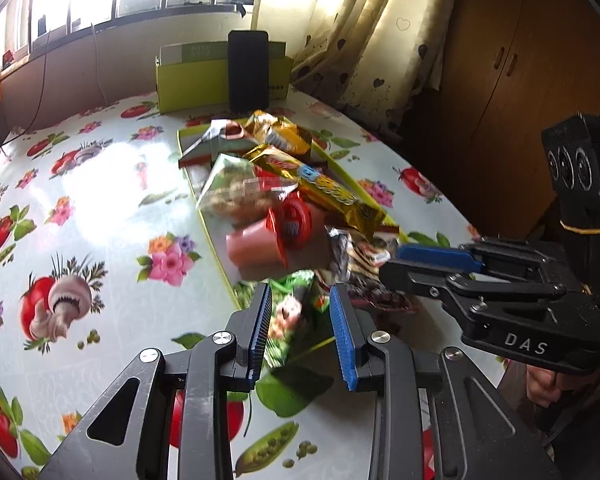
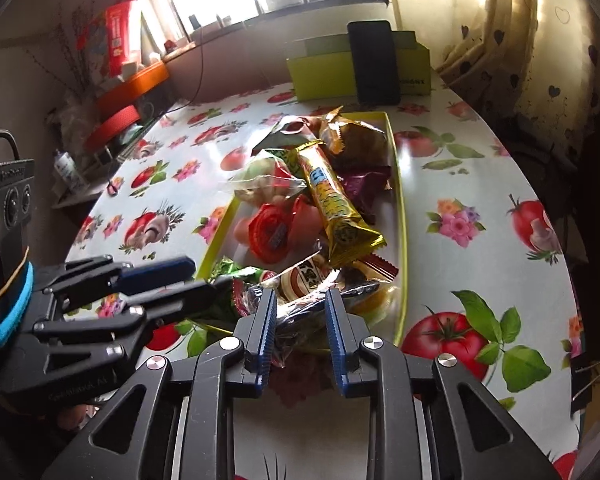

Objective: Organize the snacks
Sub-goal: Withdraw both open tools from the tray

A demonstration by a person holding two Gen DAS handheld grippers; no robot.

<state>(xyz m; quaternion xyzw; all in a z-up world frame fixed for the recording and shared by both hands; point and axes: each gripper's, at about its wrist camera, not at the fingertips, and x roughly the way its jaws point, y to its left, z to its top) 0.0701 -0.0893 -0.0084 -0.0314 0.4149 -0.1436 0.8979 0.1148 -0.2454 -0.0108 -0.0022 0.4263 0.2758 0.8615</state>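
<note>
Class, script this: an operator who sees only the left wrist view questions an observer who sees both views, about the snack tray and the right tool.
Operator: Is anything hidden behind the yellow bar?
Observer: Yes. A purple wrapper lies in the tray, between the yellow bar and the tray's right rim.
Operator: I see the right tool only from the side. What is in it?
Observer: The right tool is clamped on a dark packet at the tray's near end.
Operator: Anything off the table to my left?
Observer: A red package stands upright near the window.
</note>
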